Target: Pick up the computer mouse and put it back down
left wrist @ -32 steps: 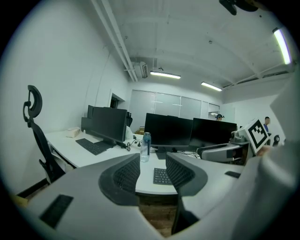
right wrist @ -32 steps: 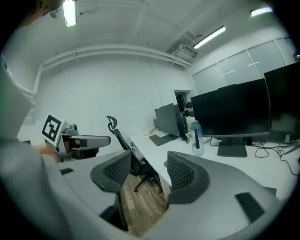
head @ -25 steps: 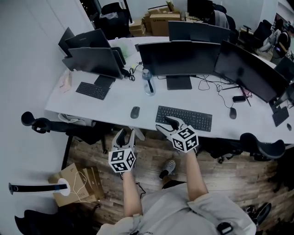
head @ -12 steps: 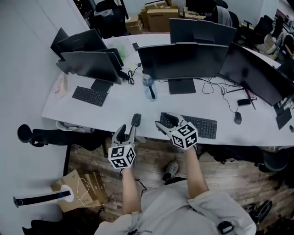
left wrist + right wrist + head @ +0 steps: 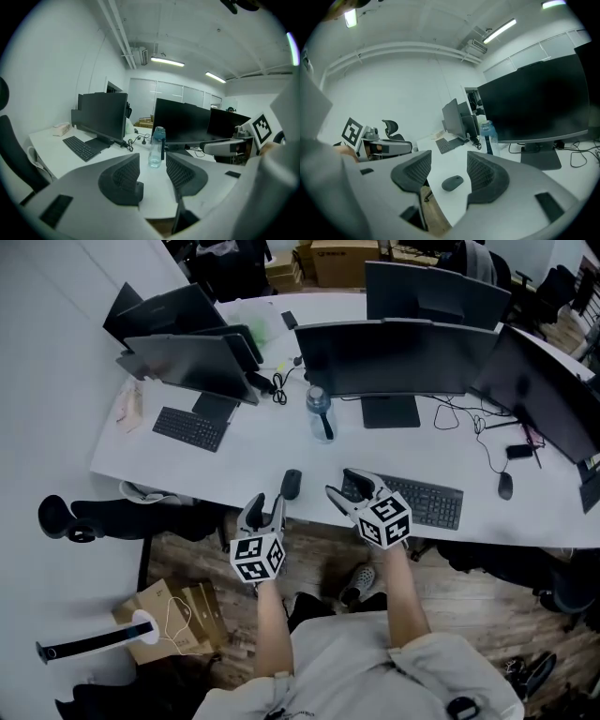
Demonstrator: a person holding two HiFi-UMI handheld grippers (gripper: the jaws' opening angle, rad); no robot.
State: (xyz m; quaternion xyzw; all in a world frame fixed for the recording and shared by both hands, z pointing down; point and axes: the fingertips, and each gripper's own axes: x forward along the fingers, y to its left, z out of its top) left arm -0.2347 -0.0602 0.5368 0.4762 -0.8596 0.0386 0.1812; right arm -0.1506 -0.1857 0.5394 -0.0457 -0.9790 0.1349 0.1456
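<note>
The dark grey computer mouse [image 5: 292, 483] lies near the front edge of the white desk [image 5: 234, 465], left of a black keyboard [image 5: 417, 501]. My left gripper [image 5: 265, 506] hovers at the desk edge just short of the mouse, open and holding nothing. My right gripper [image 5: 341, 484] is at the keyboard's left end, to the right of the mouse, also open. In the right gripper view the mouse [image 5: 452, 182] shows through the gap of the jaws [image 5: 449, 164], lying further off on the desk. The left gripper view [image 5: 152, 164] shows nothing held.
A clear water bottle [image 5: 320, 413] stands behind the mouse in front of a row of monitors [image 5: 394, 357]. A second keyboard [image 5: 190, 428] lies at the left, a second mouse [image 5: 506, 486] at the right. A chair armrest [image 5: 75, 517] and cardboard [image 5: 173, 615] sit below the desk.
Both grippers have moved forward to the desk's front edge: the left has come up close to the mouse, the right to the keyboard's left end. Both jaws stayed open.
</note>
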